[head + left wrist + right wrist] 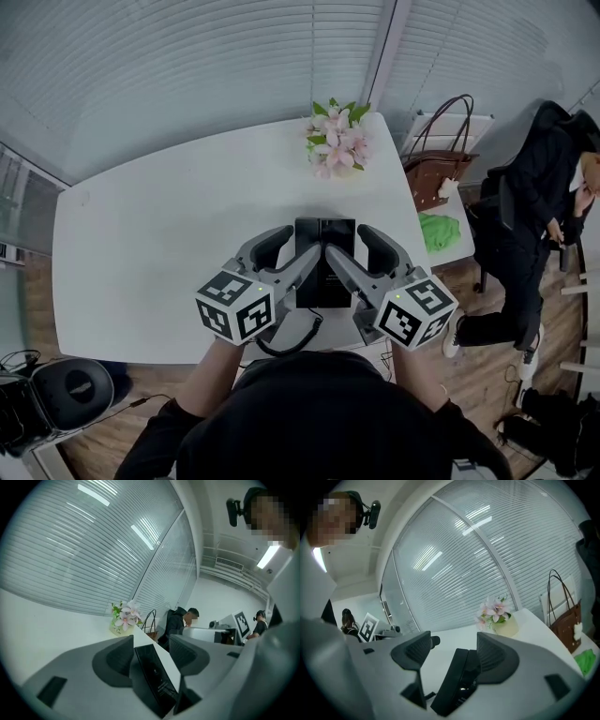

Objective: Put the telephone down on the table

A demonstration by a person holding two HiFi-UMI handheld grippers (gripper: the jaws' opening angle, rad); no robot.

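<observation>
A black telephone (325, 242) lies near the front edge of the white table (141, 253), its cord (292, 343) looping off that edge. My left gripper (292, 248) straddles its left side and my right gripper (361, 248) its right side. In the left gripper view the telephone (157, 679) stands tilted between the jaws of the left gripper (151, 644), against the left pad, with table showing before the other pad. In the right gripper view the telephone (452, 686) leans on the right pad of the right gripper (454, 639), and a gap stays at the left one.
A pot of pink flowers (336, 141) stands at the table's far edge. Right of the table are a brown handbag (441, 173), a green cloth (441, 230) and a seated person in black (534, 216). A black bag (70, 394) sits on the floor at lower left.
</observation>
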